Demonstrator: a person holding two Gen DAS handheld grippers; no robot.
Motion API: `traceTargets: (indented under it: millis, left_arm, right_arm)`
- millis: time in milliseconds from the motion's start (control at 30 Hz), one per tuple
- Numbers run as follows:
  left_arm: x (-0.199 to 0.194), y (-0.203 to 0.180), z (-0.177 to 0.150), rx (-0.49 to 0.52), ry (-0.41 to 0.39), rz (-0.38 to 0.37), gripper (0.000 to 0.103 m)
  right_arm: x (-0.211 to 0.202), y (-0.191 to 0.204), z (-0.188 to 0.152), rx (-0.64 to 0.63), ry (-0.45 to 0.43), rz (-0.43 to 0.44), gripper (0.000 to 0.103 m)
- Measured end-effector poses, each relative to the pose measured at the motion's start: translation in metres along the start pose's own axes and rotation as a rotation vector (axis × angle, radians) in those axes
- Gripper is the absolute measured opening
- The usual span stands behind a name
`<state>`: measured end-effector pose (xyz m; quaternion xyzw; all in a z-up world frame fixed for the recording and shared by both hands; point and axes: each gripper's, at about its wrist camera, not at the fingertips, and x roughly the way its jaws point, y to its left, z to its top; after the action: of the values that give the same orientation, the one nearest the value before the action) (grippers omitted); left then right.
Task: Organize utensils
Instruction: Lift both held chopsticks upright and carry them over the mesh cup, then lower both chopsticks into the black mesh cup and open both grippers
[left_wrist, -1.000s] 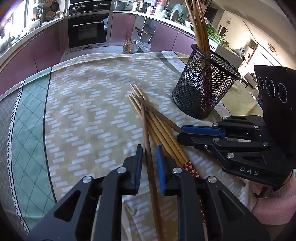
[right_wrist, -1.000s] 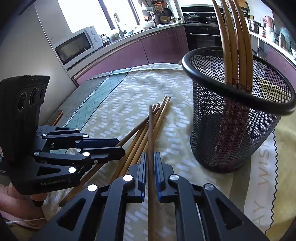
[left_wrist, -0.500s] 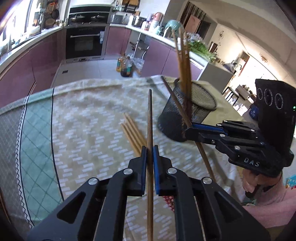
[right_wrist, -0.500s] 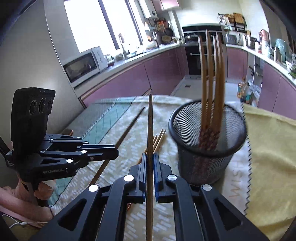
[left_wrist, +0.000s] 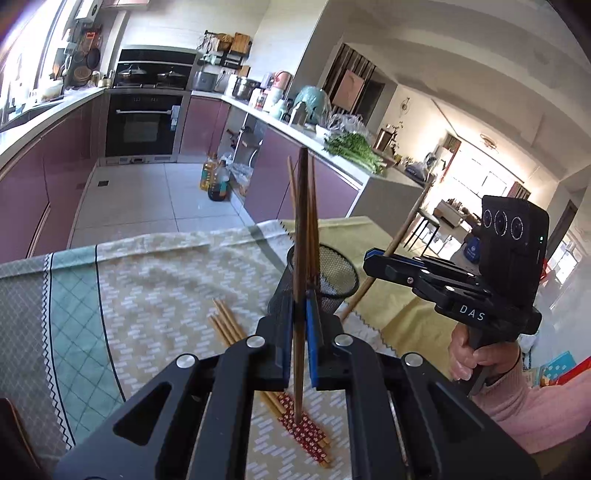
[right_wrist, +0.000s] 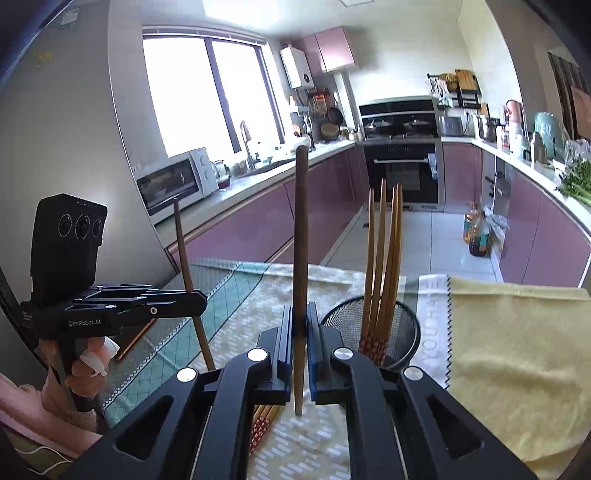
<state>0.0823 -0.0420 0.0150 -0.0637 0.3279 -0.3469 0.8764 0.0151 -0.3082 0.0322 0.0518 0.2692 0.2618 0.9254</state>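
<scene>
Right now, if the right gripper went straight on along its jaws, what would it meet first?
Probably the black wire-mesh holder, just ahead and slightly right of the right gripper, which is shut on a brown wooden chopstick. Depth is unclear; it might pass the rim's left side.

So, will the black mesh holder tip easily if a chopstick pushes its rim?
Probably yes. The mesh holder looks light, being open wire. The tall chopsticks leaning inside it likely raise its balance point. The tablecloth beneath may let it slide first.

wrist views facing kitchen, sharing mesh holder (left_wrist: 332, 273)
</scene>
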Motion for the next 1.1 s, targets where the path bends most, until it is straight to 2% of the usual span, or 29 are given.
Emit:
traceTargets:
  millis: [300,567,667,800,1100]
  left_arm:
    - [-0.007,-0.019,0.047,0.034,-0.106,-0.019,0.007]
    - [-0.010,-0.038,0.085,0.061,-0.171,-0.050,0.007]
    - [-0.006,-0.046,0.095,0.077,-0.181,-0.037,0.007]
    - [0.009,-0.049,0.101,0.091,-0.155,-0.010,0.007]
    - [0.051,-0.047,0.090,0.114,-0.015,0.020,0.007]
  right_arm:
    - [-0.023,-0.005,0.039,-0.045,-0.101,-0.010,0.006]
    - [-0.039,-0.009,0.061,-0.074,-0.172,-0.043,0.006]
    - [-0.038,-0.015,0.067,-0.071,-0.181,-0.060,0.006]
    - [-0.030,-0.021,0.066,-0.065,-0.168,-0.083,0.006]
    - [0.001,-0.040,0.051,-0.031,-0.062,-0.120,0.006]
